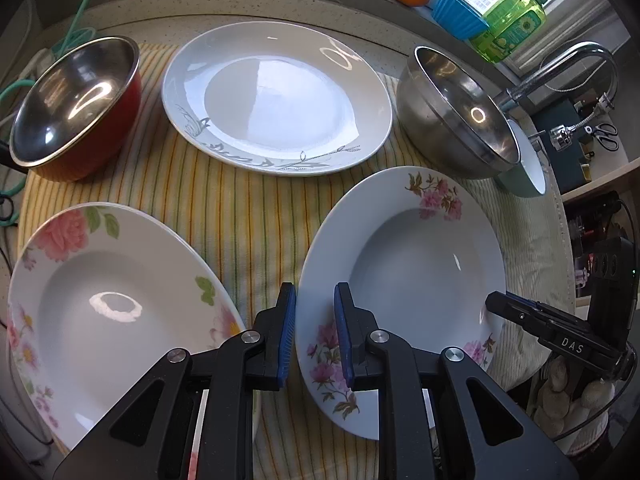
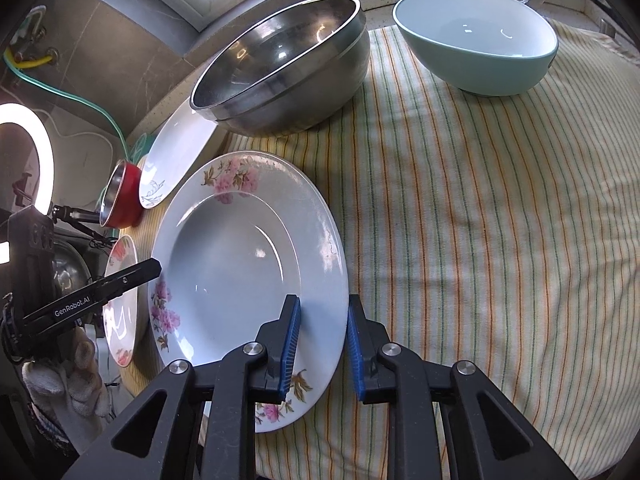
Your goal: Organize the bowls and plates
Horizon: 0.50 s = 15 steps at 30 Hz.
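Both grippers clamp the pink-flowered plate (image 1: 404, 280): left gripper (image 1: 315, 332) pinches its left rim at lower centre, right gripper (image 2: 323, 344) its right rim at lower centre, above the striped cloth (image 2: 480, 220); steel bowl (image 2: 288, 68) sits upper centre

Glossy glazed plate (image 2: 240, 264) catching the light, polished steel bowl (image 2: 288, 76) gleaming beside it, and under everything a soft, matt striped cloth (image 2: 480, 240), slightly rumpled.
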Each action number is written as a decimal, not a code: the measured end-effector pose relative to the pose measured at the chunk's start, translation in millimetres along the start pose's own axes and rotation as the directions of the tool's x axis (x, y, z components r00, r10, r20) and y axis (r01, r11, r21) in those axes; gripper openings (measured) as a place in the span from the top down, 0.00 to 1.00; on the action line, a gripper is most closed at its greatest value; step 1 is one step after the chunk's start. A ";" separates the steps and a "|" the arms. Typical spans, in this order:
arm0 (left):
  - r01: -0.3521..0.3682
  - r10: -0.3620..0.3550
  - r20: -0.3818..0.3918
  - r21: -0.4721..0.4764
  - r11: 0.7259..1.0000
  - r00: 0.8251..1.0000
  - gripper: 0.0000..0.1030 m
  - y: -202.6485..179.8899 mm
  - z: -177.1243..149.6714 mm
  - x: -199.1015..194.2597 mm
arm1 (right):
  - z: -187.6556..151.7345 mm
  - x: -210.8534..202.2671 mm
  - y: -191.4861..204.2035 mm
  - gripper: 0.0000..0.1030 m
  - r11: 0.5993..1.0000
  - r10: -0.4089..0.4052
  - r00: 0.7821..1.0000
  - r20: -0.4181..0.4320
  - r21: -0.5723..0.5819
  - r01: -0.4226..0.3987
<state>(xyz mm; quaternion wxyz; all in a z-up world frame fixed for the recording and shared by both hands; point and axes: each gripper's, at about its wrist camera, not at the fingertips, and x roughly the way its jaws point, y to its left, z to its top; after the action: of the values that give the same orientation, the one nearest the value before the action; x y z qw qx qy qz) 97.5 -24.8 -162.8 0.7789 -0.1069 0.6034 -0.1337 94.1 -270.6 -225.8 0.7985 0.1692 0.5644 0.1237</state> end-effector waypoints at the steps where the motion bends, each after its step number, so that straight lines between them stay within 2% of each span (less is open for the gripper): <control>1: 0.002 -0.002 0.001 -0.006 1.000 1.000 0.83 0.5 -2.2 -0.9 | -0.7 -0.8 -0.3 0.80 1.000 -0.001 1.000 -0.001 -0.002 0.001; 15: 0.011 -0.011 0.001 -0.035 0.999 1.000 0.83 -6.3 -27.5 -9.5 | -15.0 -10.7 -8.4 0.80 1.000 -0.009 1.000 -0.022 -0.012 0.009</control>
<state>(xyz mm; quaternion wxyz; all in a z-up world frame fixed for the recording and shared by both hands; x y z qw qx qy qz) 68.1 -27.6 -158.9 0.7762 -0.1240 0.6049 -0.1273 76.5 -280.5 -224.7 0.7938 0.1607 0.5730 0.1252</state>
